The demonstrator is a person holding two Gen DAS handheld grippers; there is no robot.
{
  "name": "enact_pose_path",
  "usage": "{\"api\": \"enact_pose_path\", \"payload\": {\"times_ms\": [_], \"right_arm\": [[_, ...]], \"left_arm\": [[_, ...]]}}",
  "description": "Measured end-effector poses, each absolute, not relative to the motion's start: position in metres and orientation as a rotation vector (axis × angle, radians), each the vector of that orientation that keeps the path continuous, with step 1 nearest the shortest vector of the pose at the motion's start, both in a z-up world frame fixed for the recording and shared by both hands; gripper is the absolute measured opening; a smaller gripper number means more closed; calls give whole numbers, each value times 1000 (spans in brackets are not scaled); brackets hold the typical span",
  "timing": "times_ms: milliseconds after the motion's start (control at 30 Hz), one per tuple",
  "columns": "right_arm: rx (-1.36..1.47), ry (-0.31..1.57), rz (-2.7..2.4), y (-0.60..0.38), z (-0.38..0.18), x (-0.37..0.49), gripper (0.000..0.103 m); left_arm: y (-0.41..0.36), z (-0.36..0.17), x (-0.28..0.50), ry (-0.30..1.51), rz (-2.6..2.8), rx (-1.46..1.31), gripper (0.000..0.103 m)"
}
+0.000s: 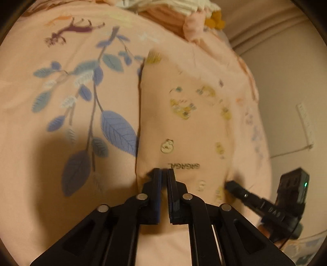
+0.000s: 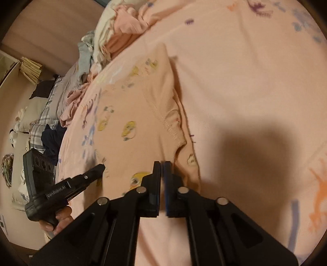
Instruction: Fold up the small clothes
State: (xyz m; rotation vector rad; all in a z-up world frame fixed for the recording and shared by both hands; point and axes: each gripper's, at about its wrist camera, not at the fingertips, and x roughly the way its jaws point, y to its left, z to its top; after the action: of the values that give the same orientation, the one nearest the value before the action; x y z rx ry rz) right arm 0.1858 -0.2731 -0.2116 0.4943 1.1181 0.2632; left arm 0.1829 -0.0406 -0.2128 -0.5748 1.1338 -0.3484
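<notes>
A small peach garment with yellow cartoon prints (image 1: 184,126) lies flat on the pink bedsheet; it also shows in the right wrist view (image 2: 139,126). My left gripper (image 1: 163,171) is shut on the garment's near edge by the printed label. My right gripper (image 2: 161,163) is shut on the garment's near edge below the stitched neckline. The right gripper shows in the left wrist view (image 1: 229,185) touching the same edge, and the left gripper shows in the right wrist view (image 2: 101,167). The cloth between the jaws is partly hidden.
The pink sheet has blue leaf prints (image 1: 85,106). A pile of other clothes (image 1: 173,12) lies at the far end of the bed, also in the right wrist view (image 2: 110,36). Plaid and dark clothes (image 2: 47,126) lie at the bed's left edge. A wall (image 1: 290,81) stands to the right.
</notes>
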Motion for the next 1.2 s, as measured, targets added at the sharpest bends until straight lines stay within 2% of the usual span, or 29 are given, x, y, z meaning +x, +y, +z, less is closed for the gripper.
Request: {"api": "enact_pose_path", "payload": {"times_ms": [100,200,267,300,367,400,467,533,633,733,767,867,967,1200], "right_arm": [[396,1038,280,-263,-181,163,14],[371,1018,303,-259,-169,155,22],[363,1019,292,-258,-169,155,34],[362,1022,281,-259,-170,155,36],[379,1033,275,-262,-173,155,37],[391,1040,280,-265,-175,154,37],[412,1051,286,-271,-178,155,39],[411,1055,262,-270,-177,151,44],[428,1055,220,-281,-180,150,59],[473,1058,222,-292,-185,149,63],[488,1063,225,-295,-187,148,68],[522,1054,201,-303,-188,152,83],[530,1040,254,-305,-187,165,87],[592,1145,357,-310,-210,226,89]], "left_arm": [[-33,-176,165,1038,-328,-507,8],[-35,-156,152,991,-297,-395,8],[-41,-148,146,965,-213,-273,11],[-45,-147,143,949,-178,-223,13],[-41,-149,139,928,-147,-189,30],[-38,-149,136,916,-164,-209,33],[-31,-148,135,911,-210,-278,55],[-22,-147,138,904,-212,-322,61],[-15,-140,143,863,-183,-339,64],[-6,-137,147,839,-200,-375,78],[-4,-137,148,837,-210,-372,85],[8,-141,155,849,-219,-422,95],[14,-149,164,881,-260,-482,101],[2,-197,200,1124,-417,-667,101]]}}
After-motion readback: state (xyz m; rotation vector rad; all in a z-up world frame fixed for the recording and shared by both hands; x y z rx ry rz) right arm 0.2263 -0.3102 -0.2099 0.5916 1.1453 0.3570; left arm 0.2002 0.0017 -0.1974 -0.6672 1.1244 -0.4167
